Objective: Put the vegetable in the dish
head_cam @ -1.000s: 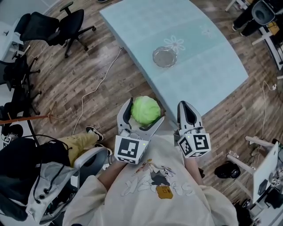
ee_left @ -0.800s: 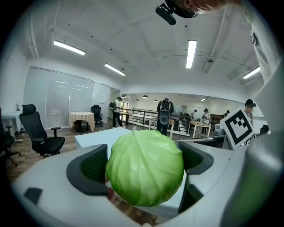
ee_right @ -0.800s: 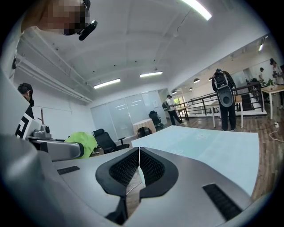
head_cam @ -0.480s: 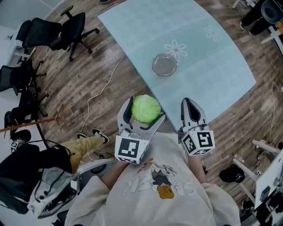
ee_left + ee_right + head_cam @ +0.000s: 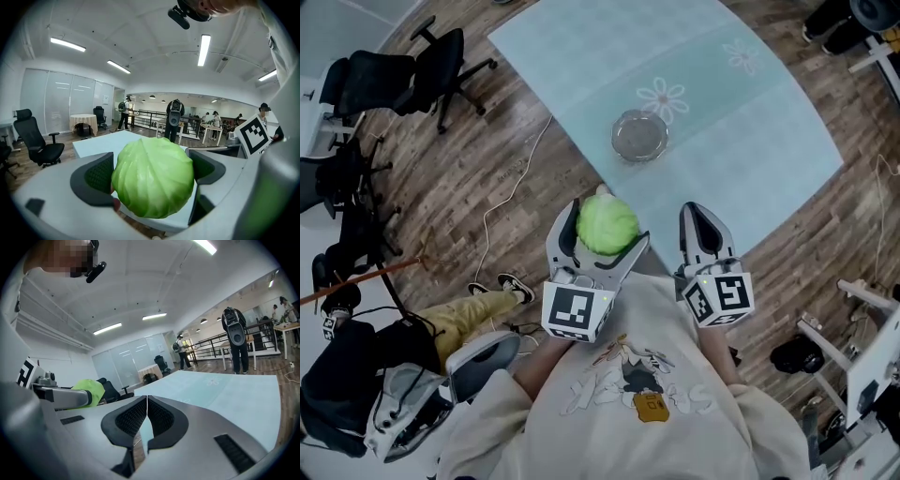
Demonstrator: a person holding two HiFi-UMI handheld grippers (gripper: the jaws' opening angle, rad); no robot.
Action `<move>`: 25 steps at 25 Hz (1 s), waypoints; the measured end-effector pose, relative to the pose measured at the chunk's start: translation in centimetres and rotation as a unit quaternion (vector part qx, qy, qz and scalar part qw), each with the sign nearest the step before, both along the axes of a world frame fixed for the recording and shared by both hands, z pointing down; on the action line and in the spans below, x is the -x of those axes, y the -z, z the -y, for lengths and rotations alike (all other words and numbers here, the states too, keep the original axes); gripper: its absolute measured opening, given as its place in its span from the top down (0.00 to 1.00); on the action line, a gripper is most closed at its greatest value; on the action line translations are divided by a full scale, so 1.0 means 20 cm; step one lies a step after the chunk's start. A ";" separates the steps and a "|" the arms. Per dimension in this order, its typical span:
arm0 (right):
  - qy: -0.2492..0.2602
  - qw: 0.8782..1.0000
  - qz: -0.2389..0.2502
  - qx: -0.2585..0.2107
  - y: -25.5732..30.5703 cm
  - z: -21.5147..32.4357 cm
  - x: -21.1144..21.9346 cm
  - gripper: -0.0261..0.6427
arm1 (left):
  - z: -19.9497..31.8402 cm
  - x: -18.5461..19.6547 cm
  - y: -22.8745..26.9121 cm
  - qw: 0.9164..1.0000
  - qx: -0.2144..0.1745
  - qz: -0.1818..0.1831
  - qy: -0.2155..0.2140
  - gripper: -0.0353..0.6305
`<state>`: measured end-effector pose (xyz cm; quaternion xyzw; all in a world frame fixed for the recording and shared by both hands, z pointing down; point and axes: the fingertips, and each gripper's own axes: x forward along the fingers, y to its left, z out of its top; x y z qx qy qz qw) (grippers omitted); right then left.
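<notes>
**While the left tool is gripping the cabbage, the dish is sitting apart on the counter**

As the head view is looking steeply down, the left tool (image 5: 606, 230) is holding a round green cabbage (image 5: 153, 182) up in the air, close in front of the person's chest. Its two jaws are standing wide apart and pressing on the cabbage from either side, with the dark pads touching the leaves on the left and right. The cabbage is filling the gap between them and is hanging at the near edge of the pale blue counter (image 5: 750, 122), above the wooden floor (image 5: 478, 141).

The dish (image 5: 639, 136), a small clear glass bowl, is resting on the counter beside a printed white flower, farther from the person than the cabbage and not touching it.

The right tool (image 5: 146, 416) is hovering just beside the left one, level with it, and is carrying nothing. Its jaws are pressing together, pad against pad, and pointing toward the counter.

Black office chairs (image 5: 441, 56) are standing on the floor to the left, and a thin cable (image 5: 511, 178) is trailing across the boards.
</notes>
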<state>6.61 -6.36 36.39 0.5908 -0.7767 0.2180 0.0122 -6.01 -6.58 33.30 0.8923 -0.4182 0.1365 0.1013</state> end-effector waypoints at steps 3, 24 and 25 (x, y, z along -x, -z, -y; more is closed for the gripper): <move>-0.007 1.000 -0.002 0.000 0.00 0.06 0.00 0.92 | 0.07 -0.01 -0.02 1.000 0.004 0.000 -0.010 0.18; -0.023 0.998 -0.041 0.038 -0.17 0.44 -0.01 0.92 | 0.50 -0.17 -0.27 0.994 0.039 0.018 -0.103 0.18; -0.026 0.998 -0.041 0.041 -0.18 0.45 -0.02 0.92 | 0.52 -0.18 -0.29 0.993 0.042 0.020 -0.106 0.18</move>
